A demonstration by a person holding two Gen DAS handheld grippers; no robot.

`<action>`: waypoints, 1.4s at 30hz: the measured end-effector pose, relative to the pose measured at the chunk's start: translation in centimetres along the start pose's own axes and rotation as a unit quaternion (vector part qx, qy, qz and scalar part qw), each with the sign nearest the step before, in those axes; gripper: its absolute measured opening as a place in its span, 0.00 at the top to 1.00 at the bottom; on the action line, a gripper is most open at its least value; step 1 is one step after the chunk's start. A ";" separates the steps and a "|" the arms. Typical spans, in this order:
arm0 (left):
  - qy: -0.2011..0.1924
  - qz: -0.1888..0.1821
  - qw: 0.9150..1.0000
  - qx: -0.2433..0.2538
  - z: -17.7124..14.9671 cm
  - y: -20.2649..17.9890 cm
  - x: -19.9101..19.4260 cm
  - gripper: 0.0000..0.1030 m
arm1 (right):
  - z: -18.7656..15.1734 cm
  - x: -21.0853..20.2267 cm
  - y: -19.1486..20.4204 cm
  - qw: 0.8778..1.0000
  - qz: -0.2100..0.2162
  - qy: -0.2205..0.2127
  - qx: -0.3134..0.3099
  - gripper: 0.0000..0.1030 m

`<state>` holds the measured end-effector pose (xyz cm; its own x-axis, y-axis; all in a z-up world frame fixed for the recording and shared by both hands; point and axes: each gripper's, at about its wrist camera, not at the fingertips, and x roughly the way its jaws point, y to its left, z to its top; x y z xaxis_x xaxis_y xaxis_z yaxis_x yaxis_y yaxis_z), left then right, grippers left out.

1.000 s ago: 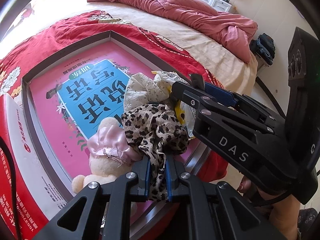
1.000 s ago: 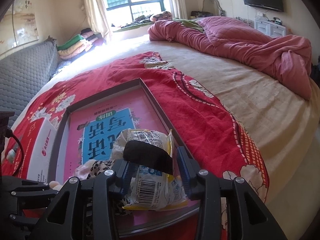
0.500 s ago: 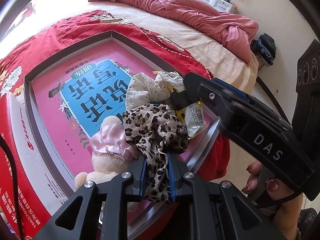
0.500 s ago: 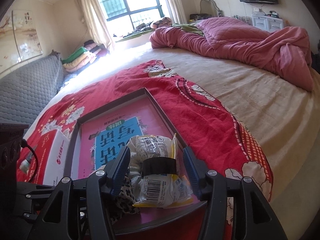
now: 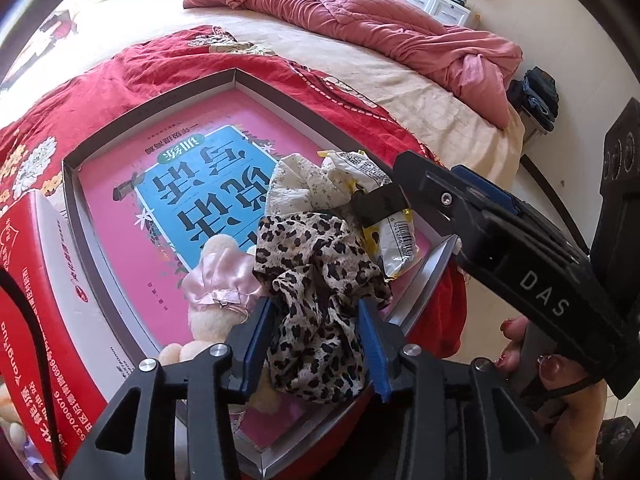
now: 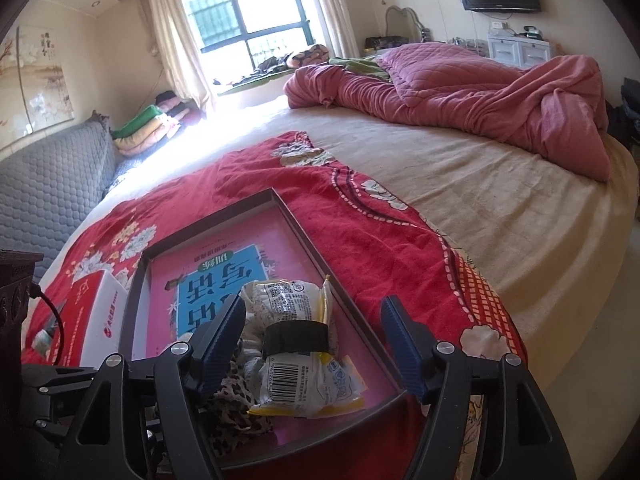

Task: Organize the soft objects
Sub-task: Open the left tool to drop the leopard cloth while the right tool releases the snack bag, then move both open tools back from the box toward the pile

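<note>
On the red blanket [image 6: 372, 232] the tray [image 5: 280, 104] is sitting, the left gripper [image 5: 316, 344] just opening around the leopard cloth [image 5: 316, 280] low in the picture, the right gripper [image 6: 316, 344] opening wide off the snack packet [image 6: 296, 344].

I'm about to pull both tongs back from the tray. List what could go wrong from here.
1. The leopard-print cloth hangs over the near rim of the tray, between the left tongs, whose jaws have just been opening. Pulling back could snag it and drag it out.
2. The snack packet lies near the tray's corner, between the open right tongs, whose jaws have also just been opening; a nudge might tip it off the bed.
</note>
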<state>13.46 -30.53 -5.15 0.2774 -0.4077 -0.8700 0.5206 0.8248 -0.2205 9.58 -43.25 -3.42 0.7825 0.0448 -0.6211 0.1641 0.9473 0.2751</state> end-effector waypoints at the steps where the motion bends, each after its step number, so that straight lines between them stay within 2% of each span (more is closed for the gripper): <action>1: 0.000 0.000 1.000 0.001 0.0 0.0 -0.1 0.54 | 0.0 0.0 -0.1 1.000 0.001 -0.001 0.002 0.30; 11: -0.017 0.002 1.000 -0.006 -0.1 0.2 -1.9 0.47 | 0.3 -0.8 0.0 1.000 -0.005 -0.020 -0.004 0.24; 16: -0.035 0.017 0.999 -0.006 -0.5 0.2 -3.5 0.40 | 0.5 -1.5 0.3 0.999 -0.014 -0.031 -0.006 0.24; 22: -0.050 0.022 0.998 -0.022 -1.1 0.8 -5.9 0.32 | 1.0 -2.6 1.0 0.999 -0.001 -0.041 0.005 0.24; 30: -0.079 0.031 0.996 -0.033 -1.5 1.4 -9.2 0.30 | 1.9 -4.9 1.8 0.998 -0.008 -0.066 0.017 0.24; 35: -0.096 0.038 0.994 -0.035 -1.8 1.6 -11.1 0.30 | 2.2 -6.5 2.8 0.997 -0.021 -0.078 0.010 0.23; 42: -0.116 0.050 0.991 -0.044 -2.4 2.3 -13.6 0.30 | 2.8 -8.3 5.2 0.997 -0.016 -0.080 -0.009 0.23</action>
<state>8.96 -22.12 5.12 0.5078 -0.3928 -0.7667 0.4118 0.8924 -0.1845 5.59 -39.63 5.23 0.8633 -0.0347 -0.5035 0.1800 0.9532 0.2428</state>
